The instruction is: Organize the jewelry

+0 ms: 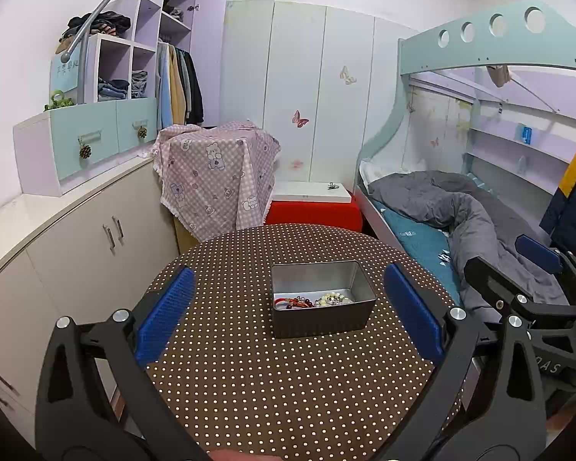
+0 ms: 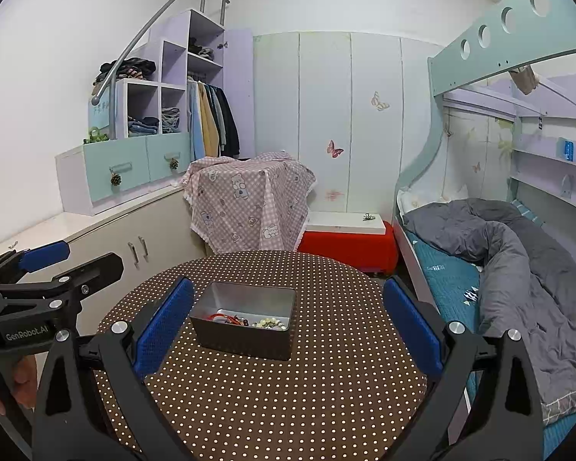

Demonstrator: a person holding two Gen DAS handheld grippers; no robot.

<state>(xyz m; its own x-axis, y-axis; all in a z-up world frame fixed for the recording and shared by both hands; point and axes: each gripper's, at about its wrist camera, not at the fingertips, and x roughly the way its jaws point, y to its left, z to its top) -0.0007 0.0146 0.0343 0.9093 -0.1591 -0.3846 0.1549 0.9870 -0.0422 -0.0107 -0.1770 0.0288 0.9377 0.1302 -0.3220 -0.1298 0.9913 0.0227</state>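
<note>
A grey metal tin stands near the middle of the round dotted table. Inside it lie a red beaded bracelet and a pale bead bracelet. My left gripper is open, held above the table's near side with the tin between its blue pads and nothing gripped. My right gripper is open too, with the tin just inside its left pad. Each gripper shows at the side of the other's view, the right gripper and the left gripper.
A cream cabinet with a drawer shelf runs along the left. Behind the table stand a box under pink checked cloth, a red stool with a white box, and white wardrobes. A bunk bed with a grey duvet lies right.
</note>
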